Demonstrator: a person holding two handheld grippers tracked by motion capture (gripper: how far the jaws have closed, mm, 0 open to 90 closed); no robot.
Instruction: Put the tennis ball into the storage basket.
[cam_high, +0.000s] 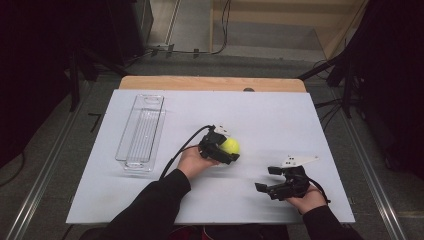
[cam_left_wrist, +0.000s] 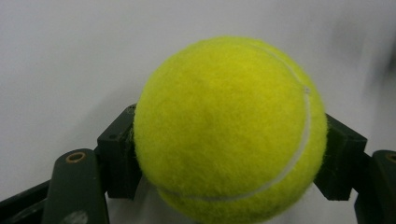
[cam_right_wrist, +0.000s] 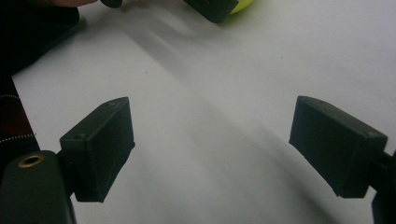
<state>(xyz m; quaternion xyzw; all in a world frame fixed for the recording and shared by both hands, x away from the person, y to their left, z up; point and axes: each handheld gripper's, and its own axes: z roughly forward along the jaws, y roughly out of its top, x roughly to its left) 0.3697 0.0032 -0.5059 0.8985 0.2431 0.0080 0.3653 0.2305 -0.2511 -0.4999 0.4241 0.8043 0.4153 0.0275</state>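
- Two grippers over white tabletop (cam_high: 280, 107), each in one hand of a person, dark sleeves coming in from near edge.
- L gripper (cam_high: 226, 148): jaws closed on tennis ball (cam_high: 230, 145); pads press ball from both sides. Left gripper view: ball (cam_left_wrist: 229, 128) sits between the two black jaws, yellow-green felt, white seam curving down its right side, white board behind.
- Ball pos.: approx. centre of tabletop, slightly toward near edge; can't tell if it rests on the surface or is just off it.
- R gripper (cam_high: 268, 178): jaws wide apart, nothing between them. Right gripper view: bare white surface between the two pads (cam_right_wrist: 100, 144). Sits near the near-right corner, well apart from ball.
- Clear plastic tray (cam_high: 141, 131): long, narrow, toward left edge of tabletop, long axis running far-to-near. Looks empty.
- Cable (cam_high: 180, 150) trails from L gripper back toward near edge.
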